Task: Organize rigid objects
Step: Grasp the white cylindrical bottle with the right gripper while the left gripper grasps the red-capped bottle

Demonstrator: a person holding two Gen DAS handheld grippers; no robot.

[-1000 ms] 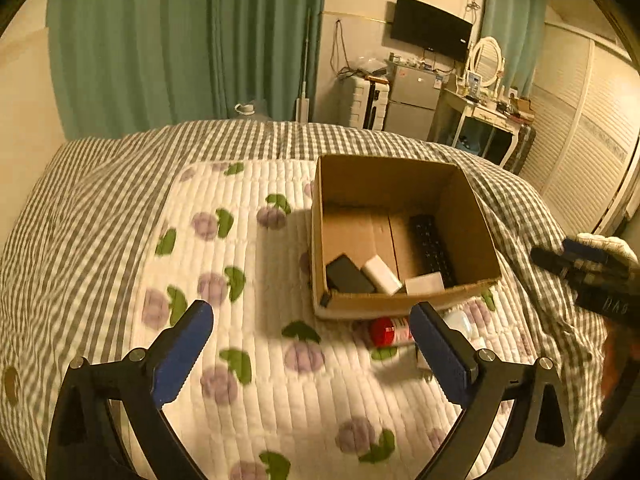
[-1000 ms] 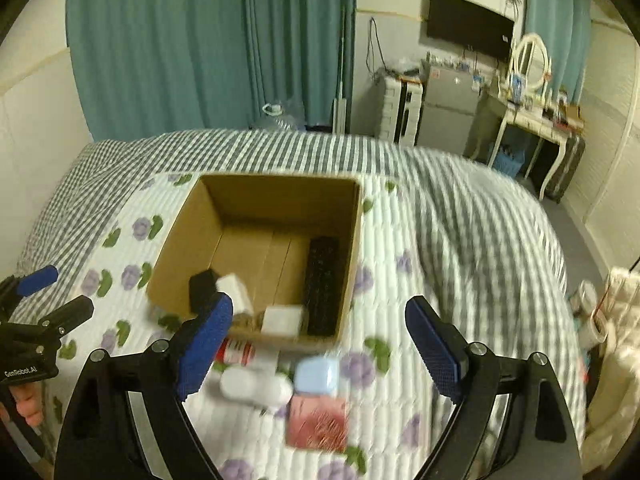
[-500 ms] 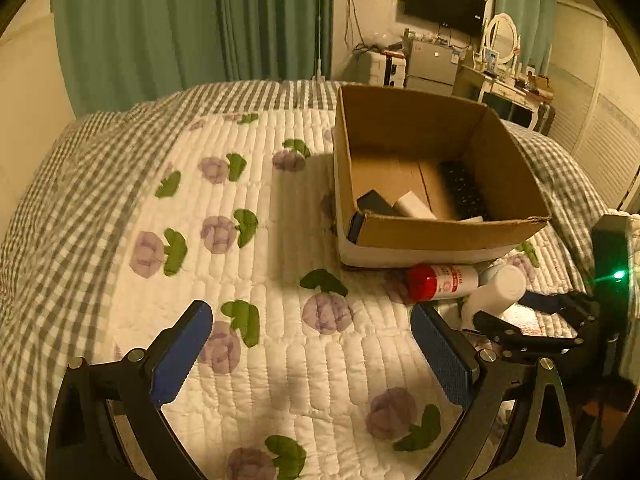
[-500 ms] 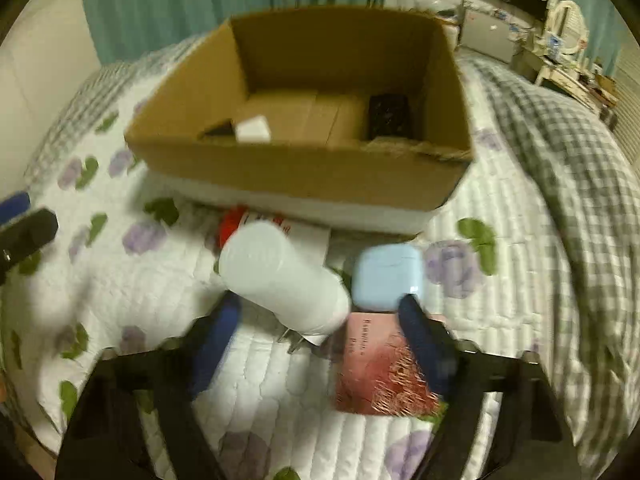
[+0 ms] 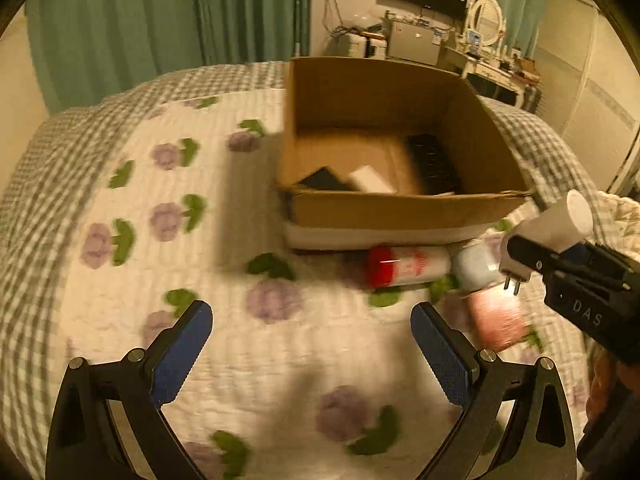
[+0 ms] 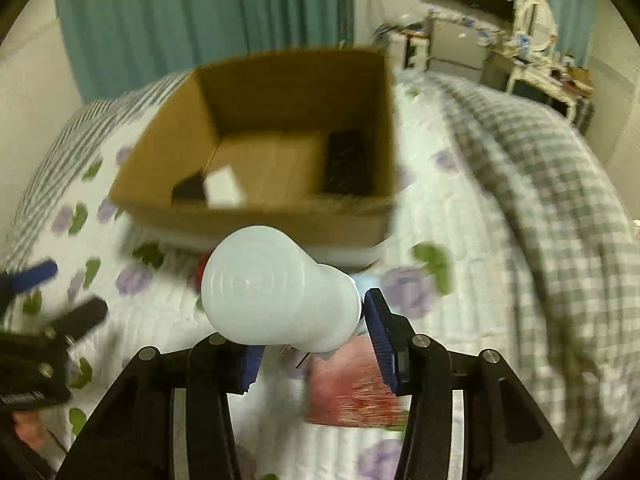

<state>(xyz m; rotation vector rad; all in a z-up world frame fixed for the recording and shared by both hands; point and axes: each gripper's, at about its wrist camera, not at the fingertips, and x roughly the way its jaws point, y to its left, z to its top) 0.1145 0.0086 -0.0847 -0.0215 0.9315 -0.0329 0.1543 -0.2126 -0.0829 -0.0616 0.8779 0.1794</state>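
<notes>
Now, status: I have one item lifted and the rest waiting on the bed.
Right gripper (image 6: 312, 344): clamped on the white plug-in light (image 6: 276, 292), its two metal prongs pointing down; the rounded body bulges out ahead of the pads.
Left gripper (image 5: 312, 344): spread wide, holding nothing, hovering over the quilt (image 5: 120, 300) on the near left.
Cardboard box (image 6: 248, 216): sits far of the held item, open at the top; a black remote (image 6: 344, 160) lies along its right wall, a white block (image 6: 222, 188) and a dark item in the near-left corner.
Loose things: a red-capped can (image 5: 404, 266), a pale blue case (image 5: 476, 270) and a pink packet (image 5: 498, 322) lie just near of the box's front wall.
Risk, grip: I judge the smooth, tapered shell could squirt out of the pads if I swing quickly.
Risk, clearance: carrying too low, the prongs could catch the near box rim and tip it.
Risk, release: dropping from height, it may land on the remote.
</notes>
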